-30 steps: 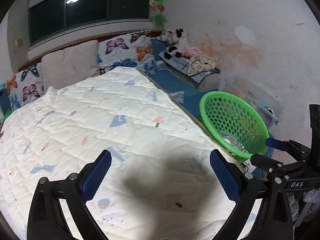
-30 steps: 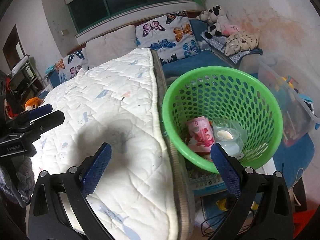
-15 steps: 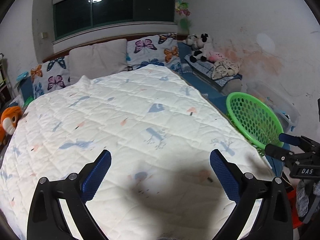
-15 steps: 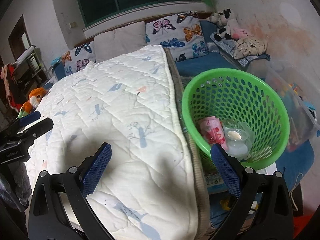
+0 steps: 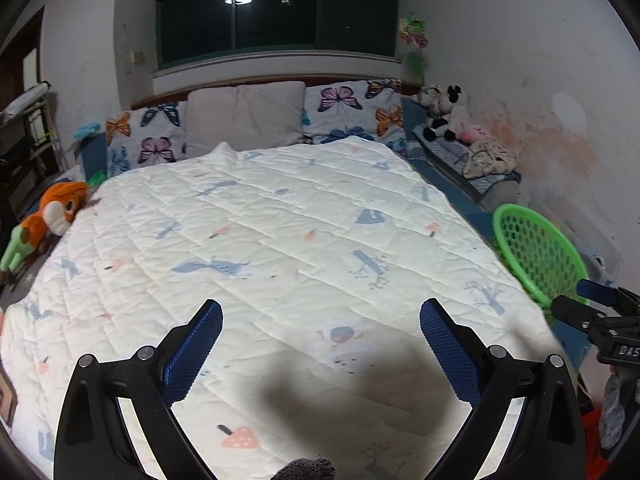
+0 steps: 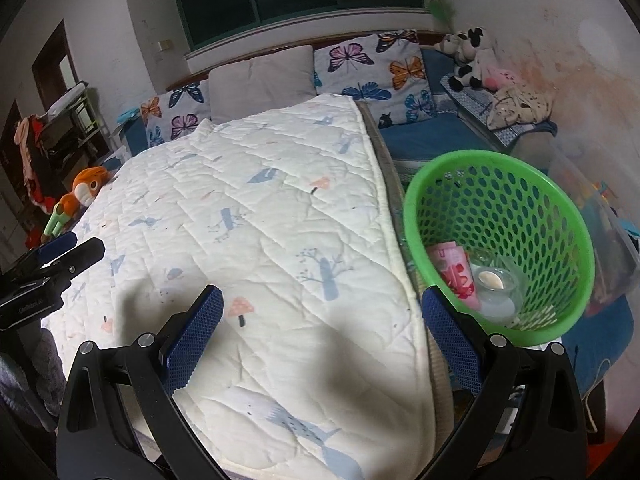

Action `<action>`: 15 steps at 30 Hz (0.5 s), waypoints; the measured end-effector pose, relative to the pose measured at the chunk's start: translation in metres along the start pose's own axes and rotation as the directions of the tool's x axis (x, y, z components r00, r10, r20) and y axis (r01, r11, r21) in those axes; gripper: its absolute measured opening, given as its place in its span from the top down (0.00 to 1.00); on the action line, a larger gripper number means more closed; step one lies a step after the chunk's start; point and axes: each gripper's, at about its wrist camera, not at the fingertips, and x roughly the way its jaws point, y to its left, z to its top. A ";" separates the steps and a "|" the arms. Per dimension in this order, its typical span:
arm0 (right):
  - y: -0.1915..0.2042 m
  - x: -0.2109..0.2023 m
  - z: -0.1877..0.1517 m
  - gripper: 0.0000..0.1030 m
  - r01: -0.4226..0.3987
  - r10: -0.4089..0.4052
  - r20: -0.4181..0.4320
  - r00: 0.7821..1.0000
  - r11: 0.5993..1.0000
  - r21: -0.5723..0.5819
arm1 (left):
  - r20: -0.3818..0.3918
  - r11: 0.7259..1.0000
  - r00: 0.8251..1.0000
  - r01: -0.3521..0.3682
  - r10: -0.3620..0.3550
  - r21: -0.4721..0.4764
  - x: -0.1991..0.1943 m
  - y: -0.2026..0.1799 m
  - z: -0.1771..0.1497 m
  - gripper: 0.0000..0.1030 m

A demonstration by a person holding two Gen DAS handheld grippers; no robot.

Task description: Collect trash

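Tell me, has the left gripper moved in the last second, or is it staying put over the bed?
Yes. The left gripper has pulled back and swung left: the green basket, once close ahead, now sits small at the view's right edge.

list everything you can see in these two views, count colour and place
quilt: 1, white with blue and pink prints, spread over the bed
butterfly pillows: 2, pale with coloured butterflies, at the headboard
plain pillow: 1, beige, between the butterfly pillows
basket: 1, green, perforated, on the floor right of the bed
pink packet: 1, pink and red, inside the basket
clear cup: 1, transparent plastic, inside the basket beside the packet
orange plush: 1, orange and white, left edge of the bed
plush pile: several, black-and-white, pink, spotted cream, on the blue bench by the wall
window: 1, dark, above the headboard
left gripper: 1, black with blue pads, open, empty, over the quilt
right gripper: 1, black with blue pads, open, empty, over the bed's right edge
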 end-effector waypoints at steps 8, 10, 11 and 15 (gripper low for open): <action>0.011 0.004 -0.001 0.04 -0.010 0.010 -0.002 1.000 1.000 -0.019 | 0.002 0.998 0.999 -0.036 0.036 -0.052 -0.003 0.015 -0.003 0.07; 0.014 0.005 0.000 0.04 -0.012 0.012 -0.001 1.000 1.000 -0.024 | -0.003 0.997 0.999 -0.040 0.040 -0.062 -0.003 0.017 -0.005 0.07; 0.015 0.005 0.000 0.04 -0.015 0.015 0.000 1.000 1.000 -0.025 | -0.004 0.997 0.999 -0.042 0.042 -0.065 -0.003 0.018 -0.005 0.07; 0.017 0.006 0.000 0.04 -0.024 0.024 -0.002 1.000 0.999 -0.027 | -0.002 0.996 0.998 -0.061 0.061 -0.067 -0.003 0.019 -0.005 0.07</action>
